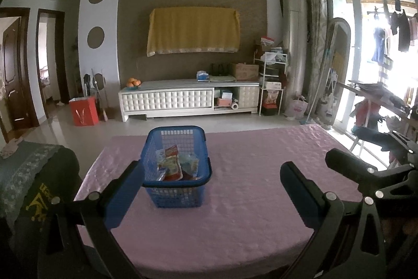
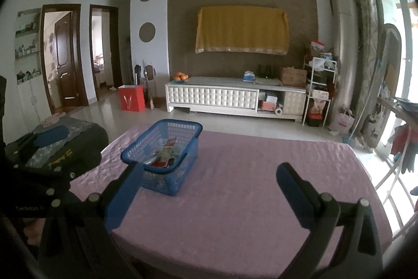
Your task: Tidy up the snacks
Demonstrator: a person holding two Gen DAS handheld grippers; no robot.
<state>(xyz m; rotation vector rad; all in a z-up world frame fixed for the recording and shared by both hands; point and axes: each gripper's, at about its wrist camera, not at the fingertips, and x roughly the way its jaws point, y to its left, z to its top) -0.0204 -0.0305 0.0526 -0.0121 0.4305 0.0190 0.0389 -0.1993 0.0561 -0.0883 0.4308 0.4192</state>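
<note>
I am holding both claws low over the pink tablecloth [image 1: 235, 200], each spread wide and carrying nothing: left gripper [image 1: 211, 182], right gripper [image 2: 209, 187]. The blue basket [image 1: 177, 132] is standing upright on the cloth, ahead of the left gripper and slightly left of its centre; in the right wrist view it is sitting further left, near my left fingertip. The snack packets [image 1: 175, 161] are all lying inside it, red and pale wrappers, loosely heaped. I am seeing no packets out on the bare cloth, so I am judging the sorting nearly or fully done. If a tidy-up remains, I am planning to come in from above the rim, pinch one packet by a flat edge, and avoid nudging the basket wall, since it looks light enough to slide on this cloth.
</note>
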